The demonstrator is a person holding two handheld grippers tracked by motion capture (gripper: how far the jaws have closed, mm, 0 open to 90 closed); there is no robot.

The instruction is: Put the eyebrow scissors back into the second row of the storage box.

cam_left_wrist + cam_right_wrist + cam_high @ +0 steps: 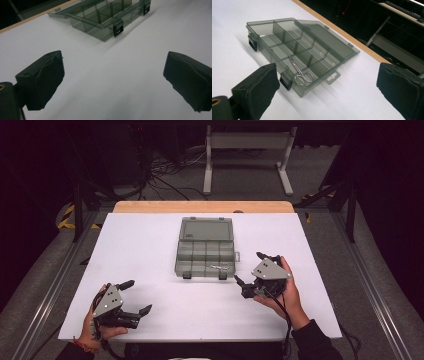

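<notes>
A smoky transparent compartment box point(205, 256) lies open at the table's middle, its lid point(206, 228) folded flat toward the far side. Small metal scissors point(218, 267) lie in its front right compartment. In the right gripper view the scissors point(300, 72) rest inside the box point(287, 42) near a black latch point(286, 82). My right gripper point(248, 267) is open, just right of the box, with nothing in it. My left gripper point(140, 296) is open near the front left edge, empty, and the box point(105, 17) lies well ahead of it.
The white tabletop point(150, 245) has bare room on both sides of the box. A wooden strip point(202, 206) runs along its far edge. Behind it on the floor stand a white metal frame point(247, 150) and loose cables point(165, 170).
</notes>
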